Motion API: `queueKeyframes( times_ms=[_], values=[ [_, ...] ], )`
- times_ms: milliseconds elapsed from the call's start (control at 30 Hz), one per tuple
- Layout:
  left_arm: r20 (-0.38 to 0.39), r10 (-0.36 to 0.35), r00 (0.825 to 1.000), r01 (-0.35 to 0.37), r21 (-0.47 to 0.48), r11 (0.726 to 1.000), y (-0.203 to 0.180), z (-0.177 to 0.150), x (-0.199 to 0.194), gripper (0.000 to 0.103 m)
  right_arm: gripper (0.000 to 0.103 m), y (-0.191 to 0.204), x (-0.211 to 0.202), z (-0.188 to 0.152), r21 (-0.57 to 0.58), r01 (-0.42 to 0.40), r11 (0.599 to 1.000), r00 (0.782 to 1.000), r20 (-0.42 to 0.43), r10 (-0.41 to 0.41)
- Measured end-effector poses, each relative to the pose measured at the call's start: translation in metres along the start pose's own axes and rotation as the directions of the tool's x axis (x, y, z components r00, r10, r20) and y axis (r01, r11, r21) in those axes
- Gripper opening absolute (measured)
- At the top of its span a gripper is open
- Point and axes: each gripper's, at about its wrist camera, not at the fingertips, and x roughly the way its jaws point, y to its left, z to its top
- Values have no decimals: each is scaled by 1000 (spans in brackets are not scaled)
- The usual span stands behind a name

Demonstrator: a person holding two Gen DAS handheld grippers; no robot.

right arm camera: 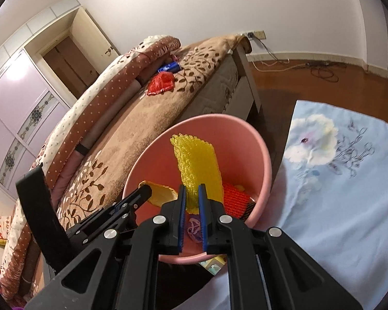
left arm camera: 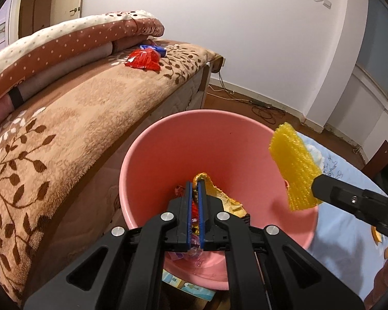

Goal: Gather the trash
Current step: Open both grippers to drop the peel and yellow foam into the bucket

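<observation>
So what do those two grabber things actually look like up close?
Both look alike. The left gripper and right gripper are matte black plastic with angular linkage arms, round silver pivot bolts, and two flat parallel fingers faced with blue pads. No cables, markings or sleeves show.

We cannot read the red wrapper (left arm camera: 143, 60) on the bed; our grippers hide the bin's (left arm camera: 152, 155) floor.

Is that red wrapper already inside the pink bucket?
No, the red wrapper lies on the brown leaf-patterned blanket on the bed, well apart from the pink bucket.
</observation>
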Motion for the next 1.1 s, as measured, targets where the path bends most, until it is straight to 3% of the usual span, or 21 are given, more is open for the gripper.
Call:
queueKeyframes(
  times_ms=[367, 400, 467, 533, 733, 1100],
  values=[
    [-31, 18, 999, -18, -12, 1000, 5, -2, 8, 5, 10, -11, 14, -3, 40, 14, 999, 1000, -29, -13],
    [-37, 17, 999, -17, -15, 1000, 6, -2, 10, 8, 10, -12, 14, -3, 40, 16, 999, 999, -28, -15],
    [-36, 13, 999, -14, -23, 1000, 6, -3, 10, 33, 11, -13, 14, -3, 43, 18, 999, 1000, -27, -16],
    [-26, 9, 1000, -10, -30, 1000, 8, -3, 8, 42, 11, -14, 14, -3, 46, 18, 999, 999, -29, -17],
    [-19, 2, 1000, -2, -33, 999, 7, -1, 4, 42, 24, -17, 11, -4, 55, 16, 998, 1000, -26, -14],
    [-20, -11, 1000, 11, -27, 1000, 0, -4, -6, 42, 38, -27, -10, -11, 59, 42, 997, 999, 11, -43]
  ],
)
